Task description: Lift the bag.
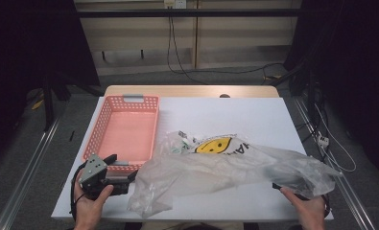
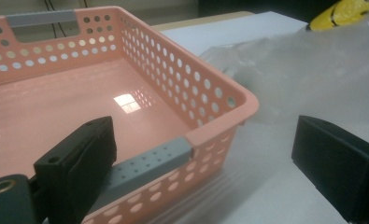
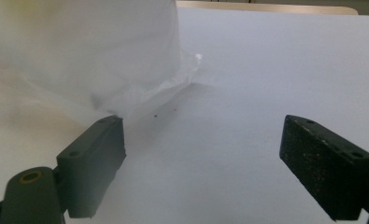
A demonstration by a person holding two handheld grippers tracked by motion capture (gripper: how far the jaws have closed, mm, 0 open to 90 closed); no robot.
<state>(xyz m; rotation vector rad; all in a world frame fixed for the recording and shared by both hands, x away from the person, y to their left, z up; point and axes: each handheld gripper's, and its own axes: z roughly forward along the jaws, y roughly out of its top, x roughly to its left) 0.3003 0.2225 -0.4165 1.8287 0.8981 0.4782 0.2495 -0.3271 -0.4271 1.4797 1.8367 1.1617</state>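
A crumpled clear plastic bag (image 1: 216, 167) with a yellow smiley print lies across the white table top (image 1: 254, 115), right of an empty pink perforated basket (image 1: 127, 127). My left gripper (image 1: 124, 168) is at the basket's near right corner, held in a hand. In the left gripper view it (image 2: 201, 140) stands open, one jaw over the basket (image 2: 79, 102) rim and the other over the bag (image 2: 303, 74). My right gripper (image 1: 285, 184) sits at the bag's right end, partly veiled by plastic. In the right gripper view it (image 3: 201, 140) is open, its left jaw touching the bag's (image 3: 79, 51) edge.
The basket has grey handles (image 1: 133, 97) at both ends. Bare white table (image 3: 266, 70) stretches beyond the right gripper. A wooden table edge (image 1: 192, 90) runs along the back, with cables (image 1: 177, 57) on the floor beyond it. Metal rails flank the table.
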